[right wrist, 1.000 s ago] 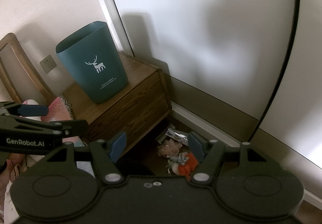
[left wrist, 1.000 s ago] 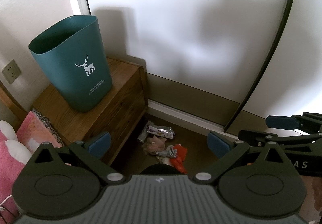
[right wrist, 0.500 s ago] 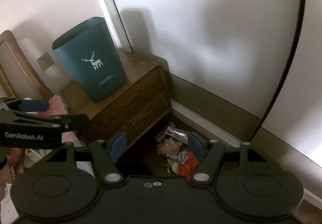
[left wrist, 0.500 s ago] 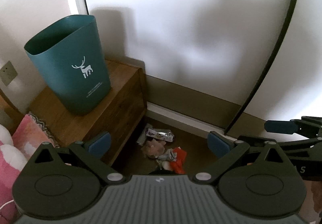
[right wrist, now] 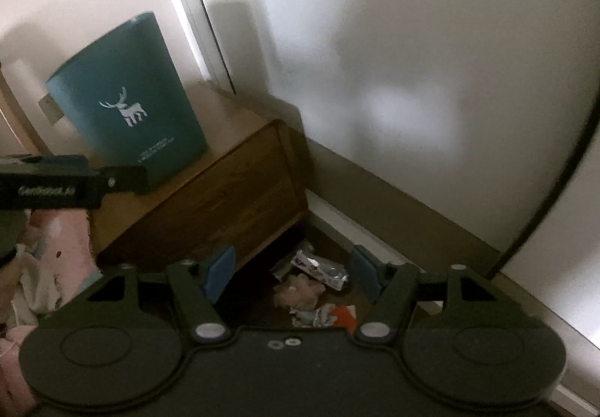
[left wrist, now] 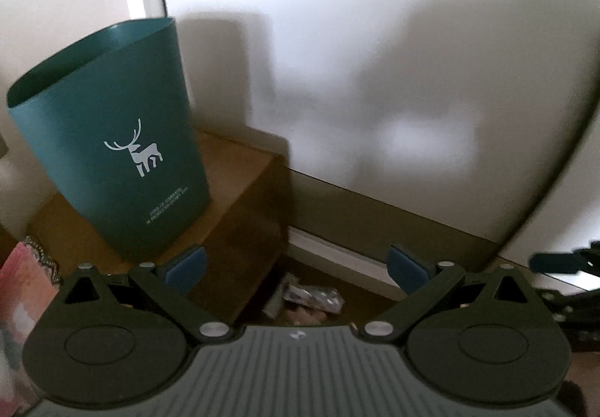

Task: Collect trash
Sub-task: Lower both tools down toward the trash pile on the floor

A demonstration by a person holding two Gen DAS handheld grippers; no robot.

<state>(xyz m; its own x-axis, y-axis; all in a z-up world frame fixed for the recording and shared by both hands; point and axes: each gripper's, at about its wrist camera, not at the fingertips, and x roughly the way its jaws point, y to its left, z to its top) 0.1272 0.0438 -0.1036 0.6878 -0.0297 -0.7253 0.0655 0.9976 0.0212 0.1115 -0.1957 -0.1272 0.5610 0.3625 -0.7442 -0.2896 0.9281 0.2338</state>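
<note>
Trash [right wrist: 313,284] lies on floor beneath both spread, empty grippers.

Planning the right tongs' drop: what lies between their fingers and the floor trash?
Nothing: in the right wrist view, only bare air separates the open right tongs from the trash pile beside the nightstand.

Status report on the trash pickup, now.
Left tool and right tool open, empty. Trash pile on floor beside nightstand. Teal bin upright on top. Nothing blocking.
</note>
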